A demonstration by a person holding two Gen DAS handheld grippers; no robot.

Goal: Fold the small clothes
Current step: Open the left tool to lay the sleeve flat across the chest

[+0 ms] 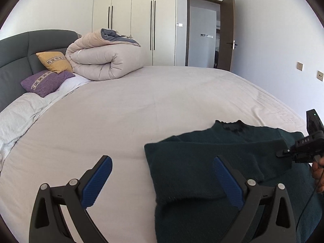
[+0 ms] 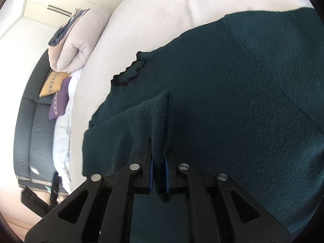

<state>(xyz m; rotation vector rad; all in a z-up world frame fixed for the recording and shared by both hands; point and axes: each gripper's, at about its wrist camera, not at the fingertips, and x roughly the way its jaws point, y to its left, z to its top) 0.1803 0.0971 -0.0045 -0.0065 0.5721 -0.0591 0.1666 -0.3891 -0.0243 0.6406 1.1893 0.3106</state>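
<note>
The right tool point(image 2: 160, 174) pinches a fold of the dark green sweater point(image 2: 243, 101) lying on the bed point(image 1: 141, 111). The left tool point(image 1: 162, 174) is spread wide, holding nothing.

Dark green knit sweater point(image 2: 232, 93) (black-trimmed collar) lies partly folded on the bed point(image 1: 141, 105).

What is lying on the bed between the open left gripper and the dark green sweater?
Nothing visible. The left gripper hangs open right at the dark green sweater, only bare bed sheet beside it. The right gripper already pinches a fold of the sweater.
</note>
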